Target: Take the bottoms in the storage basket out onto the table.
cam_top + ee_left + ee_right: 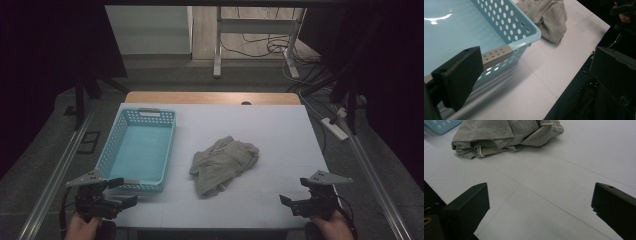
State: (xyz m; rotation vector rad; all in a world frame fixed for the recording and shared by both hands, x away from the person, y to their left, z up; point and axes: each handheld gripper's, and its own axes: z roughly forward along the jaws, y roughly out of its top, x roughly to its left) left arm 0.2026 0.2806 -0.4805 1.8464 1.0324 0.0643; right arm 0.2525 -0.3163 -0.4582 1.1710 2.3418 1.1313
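Note:
A crumpled grey garment lies in a heap in the middle of the white table. A light blue perforated basket stands empty at the left. My left gripper is held at the table's front left corner, just in front of the basket's near rim, open and empty. My right gripper is at the front right corner, open and empty, facing the garment. In the left gripper view the basket's corner and the garment lie ahead. The right gripper view has the garment well beyond its jaws.
The table's front edge runs right by both grippers. Metal rails flank the table on both sides. A power strip and cables lie on the floor at the right; a table frame stands behind.

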